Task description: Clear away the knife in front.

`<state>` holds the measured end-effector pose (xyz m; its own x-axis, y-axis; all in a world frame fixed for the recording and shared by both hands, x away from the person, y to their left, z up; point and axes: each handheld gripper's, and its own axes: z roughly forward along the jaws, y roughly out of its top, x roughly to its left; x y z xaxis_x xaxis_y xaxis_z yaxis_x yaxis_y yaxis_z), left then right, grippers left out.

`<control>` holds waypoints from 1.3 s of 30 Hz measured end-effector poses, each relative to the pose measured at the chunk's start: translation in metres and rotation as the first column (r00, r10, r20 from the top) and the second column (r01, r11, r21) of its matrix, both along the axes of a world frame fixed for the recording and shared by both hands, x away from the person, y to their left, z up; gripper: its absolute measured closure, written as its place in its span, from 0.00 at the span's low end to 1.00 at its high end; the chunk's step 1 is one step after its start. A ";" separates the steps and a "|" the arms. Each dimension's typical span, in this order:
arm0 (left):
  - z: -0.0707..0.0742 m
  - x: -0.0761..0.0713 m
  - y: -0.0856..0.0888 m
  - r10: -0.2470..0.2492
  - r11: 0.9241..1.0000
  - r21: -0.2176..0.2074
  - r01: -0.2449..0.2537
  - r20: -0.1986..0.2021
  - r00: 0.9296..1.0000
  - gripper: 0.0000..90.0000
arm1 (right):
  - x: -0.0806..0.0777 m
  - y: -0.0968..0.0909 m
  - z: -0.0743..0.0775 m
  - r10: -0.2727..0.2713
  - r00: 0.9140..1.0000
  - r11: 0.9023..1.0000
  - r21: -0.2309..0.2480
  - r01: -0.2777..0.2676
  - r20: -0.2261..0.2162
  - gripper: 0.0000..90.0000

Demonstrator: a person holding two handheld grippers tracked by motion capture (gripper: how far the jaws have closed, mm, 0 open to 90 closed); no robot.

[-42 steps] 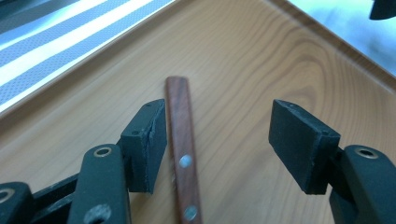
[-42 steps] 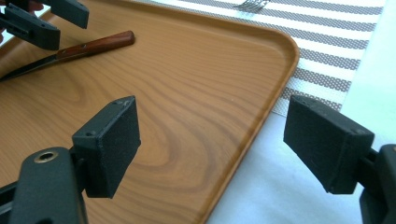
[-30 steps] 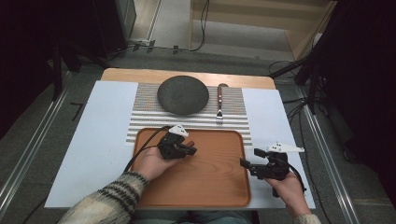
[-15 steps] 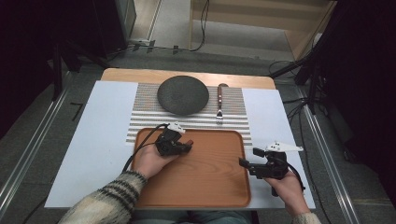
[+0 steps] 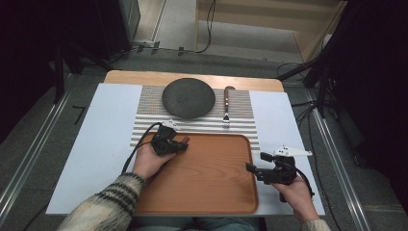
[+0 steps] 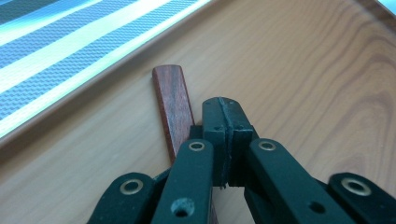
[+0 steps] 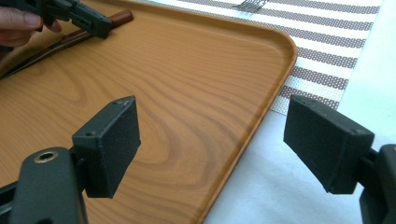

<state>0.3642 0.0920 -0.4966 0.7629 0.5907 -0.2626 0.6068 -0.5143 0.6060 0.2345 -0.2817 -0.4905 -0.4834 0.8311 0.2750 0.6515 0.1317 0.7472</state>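
A wooden tray [image 5: 207, 192] lies at the front middle of the table. My left gripper [image 5: 184, 141] rests low over its far left corner, jaws shut pad to pad [image 6: 224, 109]. A reddish-brown wooden handle [image 6: 172, 100] lies flat on the tray [image 6: 303, 56] just left of those jaws and runs under them; nothing sits between the pads. From the right gripper view that handle [image 7: 120, 17] belongs to a utensil with a dark blade, lying under the left gripper [image 7: 103, 28]. My right gripper [image 5: 256, 162] hovers at the tray's right edge, open wide [image 7: 210, 130] and empty.
A dark round plate [image 5: 187, 97] and a fork [image 5: 226, 105] with a wooden handle lie on a striped placemat [image 5: 149, 115] behind the tray. A pale sheet [image 5: 101, 139] covers the table. Cables trail on the floor beyond.
My left gripper has shifted slightly left along the tray's far edge. The right gripper has hardly moved.
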 end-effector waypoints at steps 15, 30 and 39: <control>0.000 0.010 0.021 0.046 0.999 -0.015 -0.046 -0.031 0.998 1.00 | 0.000 0.000 0.000 0.000 1.000 1.000 -0.001 0.000 -0.002 0.18; 0.002 0.017 0.050 0.098 0.995 -0.021 -0.100 -0.065 0.993 1.00 | 0.004 0.003 0.000 0.008 1.000 1.000 0.002 -0.008 -0.001 0.18; 0.003 0.015 0.067 0.114 0.993 -0.010 -0.115 -0.055 0.992 1.00 | 0.008 0.008 0.001 0.027 1.000 1.000 0.001 -0.027 0.000 0.18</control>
